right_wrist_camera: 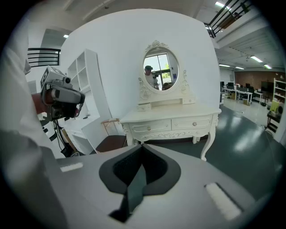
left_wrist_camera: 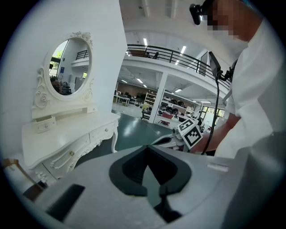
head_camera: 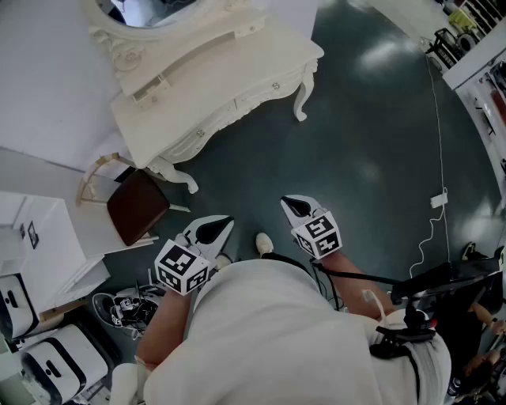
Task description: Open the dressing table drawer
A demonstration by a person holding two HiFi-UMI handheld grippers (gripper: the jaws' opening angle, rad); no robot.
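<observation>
The white dressing table (head_camera: 213, 71) with its oval mirror (head_camera: 150, 12) stands at the top of the head view, well beyond both grippers. Its two front drawers are closed, each with a small knob: the left drawer (right_wrist_camera: 149, 127) and the right drawer (right_wrist_camera: 195, 124). The left gripper (head_camera: 215, 229) and the right gripper (head_camera: 297, 207) hover side by side over the dark floor, pointing toward the table, both shut and empty. The left gripper view shows the table (left_wrist_camera: 67, 134) off to the left and the right gripper (left_wrist_camera: 167, 139) ahead.
A chair with a brown seat (head_camera: 138, 206) stands left of the table. White shelving (head_camera: 39, 237) and gear (head_camera: 126, 304) fill the lower left. A cable (head_camera: 439, 198) trails on the floor (head_camera: 371, 142) at right. A camera on a stand (right_wrist_camera: 60, 96) is at left.
</observation>
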